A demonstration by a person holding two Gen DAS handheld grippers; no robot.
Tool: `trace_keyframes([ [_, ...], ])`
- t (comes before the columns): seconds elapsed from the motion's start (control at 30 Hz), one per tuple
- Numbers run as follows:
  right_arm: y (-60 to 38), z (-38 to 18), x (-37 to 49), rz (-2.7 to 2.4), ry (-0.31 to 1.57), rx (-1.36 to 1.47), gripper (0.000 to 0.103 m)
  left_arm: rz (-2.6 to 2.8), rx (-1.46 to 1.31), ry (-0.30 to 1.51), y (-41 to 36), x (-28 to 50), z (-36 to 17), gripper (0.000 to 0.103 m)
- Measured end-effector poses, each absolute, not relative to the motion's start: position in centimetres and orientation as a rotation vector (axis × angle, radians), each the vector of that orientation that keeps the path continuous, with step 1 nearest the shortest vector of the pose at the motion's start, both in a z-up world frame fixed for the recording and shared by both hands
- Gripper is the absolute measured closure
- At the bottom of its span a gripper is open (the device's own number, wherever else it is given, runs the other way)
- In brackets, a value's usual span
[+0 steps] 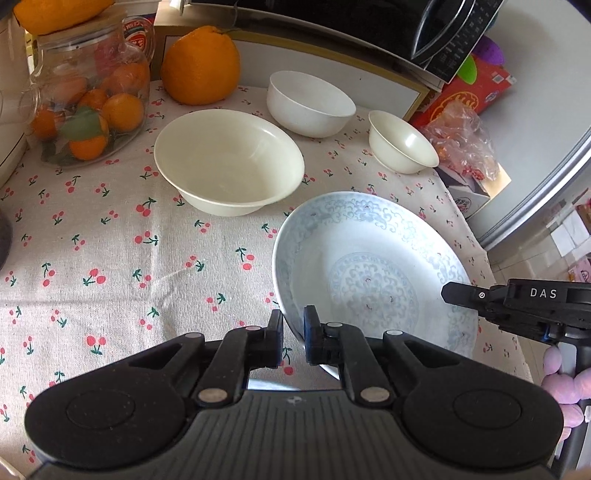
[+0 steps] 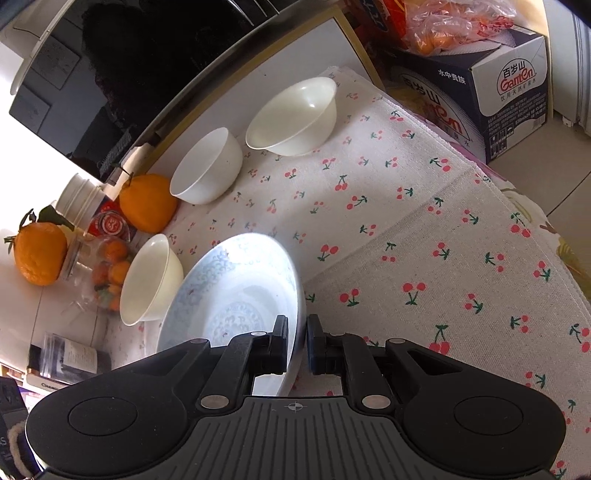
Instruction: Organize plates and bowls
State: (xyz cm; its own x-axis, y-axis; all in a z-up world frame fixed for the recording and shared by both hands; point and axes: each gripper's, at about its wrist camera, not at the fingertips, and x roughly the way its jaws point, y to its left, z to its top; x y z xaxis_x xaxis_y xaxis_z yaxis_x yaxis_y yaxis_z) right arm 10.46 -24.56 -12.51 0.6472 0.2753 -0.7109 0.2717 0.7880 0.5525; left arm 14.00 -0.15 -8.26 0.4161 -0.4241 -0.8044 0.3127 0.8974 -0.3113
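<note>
A blue-patterned white plate (image 1: 369, 273) hangs tilted over the cherry-print tablecloth (image 1: 110, 258). My left gripper (image 1: 293, 332) is shut on its near left rim. My right gripper (image 1: 454, 293) reaches in from the right, against the plate's opposite rim. In the right wrist view the right gripper (image 2: 297, 332) is shut on the rim of the plate (image 2: 236, 288). Behind the plate stand a large cream bowl (image 1: 229, 162), a white bowl (image 1: 310, 103) and a small cream bowl (image 1: 402, 147). The same three appear in the right wrist view: large cream bowl (image 2: 151, 280), white bowl (image 2: 207, 166), small cream bowl (image 2: 291, 118).
A big orange (image 1: 199, 66) and a glass jar of small oranges (image 1: 88, 107) stand at the back left. A black appliance (image 1: 369, 26) overhangs the back. A red box (image 1: 476, 88) and a plastic bag (image 1: 461, 144) sit beyond the table's right edge, beside a cardboard water carton (image 2: 491, 99).
</note>
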Motion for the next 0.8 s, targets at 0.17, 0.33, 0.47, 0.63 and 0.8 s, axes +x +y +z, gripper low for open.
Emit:
trace_keyframes([
  [0.17,-24.7,-12.7,10.3,-0.028,0.941,0.684,0.092,-0.486,-0.062,1.052,-1.0,13.6,-8.3,0.094],
  [0.33,-24.5,-12.7,10.2,-0.05,0.976,0.659,0.092,-0.493,-0.012,1.053,-1.7,13.4,-8.3,0.094],
  [0.47,-24.3,-12.7,10.3,-0.057,0.982,0.647,0.092,-0.495,-0.012,1.056,-1.4,13.4,-8.3,0.094],
  [0.63,-24.4,-12.7,10.3,-0.058,0.983,0.647,0.092,-0.495,-0.015,1.057,-1.4,13.4,-8.3,0.094],
  [0.8,-24.3,-12.7,10.3,-0.06,0.982,0.65,0.092,-0.495,-0.014,1.057,-1.4,13.4,-8.4,0.093],
])
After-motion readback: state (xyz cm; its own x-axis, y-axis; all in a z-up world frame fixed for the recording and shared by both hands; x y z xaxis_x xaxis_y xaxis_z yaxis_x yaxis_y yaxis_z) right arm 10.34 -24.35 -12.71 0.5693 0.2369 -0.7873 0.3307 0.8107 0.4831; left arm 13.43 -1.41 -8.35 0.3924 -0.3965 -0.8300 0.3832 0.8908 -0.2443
